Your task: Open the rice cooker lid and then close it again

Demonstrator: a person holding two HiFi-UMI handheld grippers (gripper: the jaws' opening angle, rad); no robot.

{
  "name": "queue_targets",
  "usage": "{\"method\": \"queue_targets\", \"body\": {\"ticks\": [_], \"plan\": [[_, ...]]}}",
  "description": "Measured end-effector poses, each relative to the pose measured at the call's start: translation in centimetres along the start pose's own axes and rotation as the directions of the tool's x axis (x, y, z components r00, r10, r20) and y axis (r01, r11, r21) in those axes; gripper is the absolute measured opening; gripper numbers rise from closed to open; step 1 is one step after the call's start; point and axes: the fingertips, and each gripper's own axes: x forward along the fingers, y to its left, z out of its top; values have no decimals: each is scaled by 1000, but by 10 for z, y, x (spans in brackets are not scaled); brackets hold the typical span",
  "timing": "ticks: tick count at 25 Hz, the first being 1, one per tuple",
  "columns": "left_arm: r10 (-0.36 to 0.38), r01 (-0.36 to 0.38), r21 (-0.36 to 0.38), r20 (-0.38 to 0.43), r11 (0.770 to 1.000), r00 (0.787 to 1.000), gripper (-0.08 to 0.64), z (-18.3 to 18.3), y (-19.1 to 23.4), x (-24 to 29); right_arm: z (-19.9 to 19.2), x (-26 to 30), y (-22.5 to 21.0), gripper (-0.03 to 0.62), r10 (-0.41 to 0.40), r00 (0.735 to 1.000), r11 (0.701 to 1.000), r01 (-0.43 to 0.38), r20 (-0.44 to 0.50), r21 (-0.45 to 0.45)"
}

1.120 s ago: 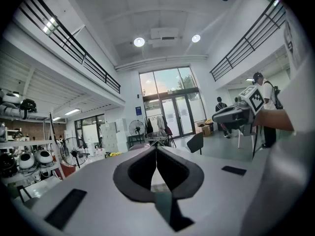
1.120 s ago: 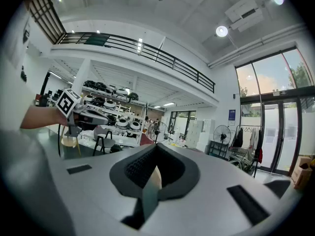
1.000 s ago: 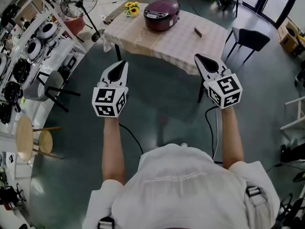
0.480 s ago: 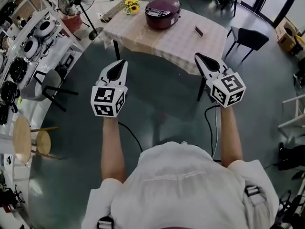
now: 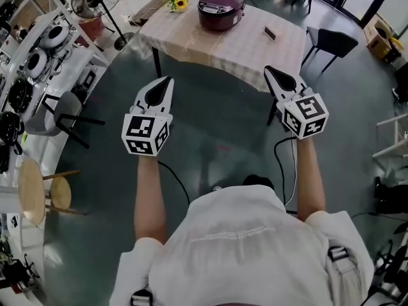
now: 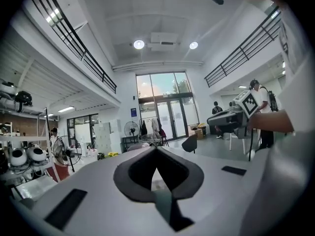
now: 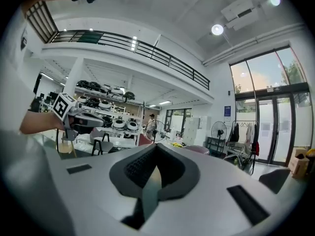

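The purple rice cooker (image 5: 221, 8) stands with its lid down at the far side of a table (image 5: 210, 46) covered in a checked cloth. Both grippers are held in the air over the floor, well short of the table and pointing towards it. My left gripper (image 5: 168, 80) is shut and empty, and so is my right gripper (image 5: 267, 69). In the left gripper view the jaws of the left gripper (image 6: 156, 150) meet with nothing between them. The right gripper (image 7: 156, 146) shows the same, with the cooker (image 7: 196, 149) small and far beyond the tips.
Yellow flowers (image 5: 176, 2) and a small dark object (image 5: 270, 34) lie on the table. A black chair (image 5: 336, 41) stands at its right end, a fan (image 5: 86, 2) at its left. Shelves of appliances (image 5: 32, 62), a grey chair (image 5: 54, 116) and a wooden stool (image 5: 32, 190) line the left. A cable (image 5: 284, 155) runs across the floor.
The person has stepped towards the table, carrying both grippers forward side by side. A foot now shows below the arms. Both grippers stayed shut.
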Motion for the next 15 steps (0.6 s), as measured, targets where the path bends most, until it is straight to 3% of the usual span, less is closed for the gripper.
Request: {"method": "queue_targets", "body": {"ticks": [6,15], "plan": [[11,-9,-149,7,989,1000,15,-19,30,-24,0,-2,17,25,-40,999,999,40,-17,3],[56,-56,-13,1,998,998,24,-24,43,-41,13,8,38,28,-28,1000,1000,28,-5,11]]}}
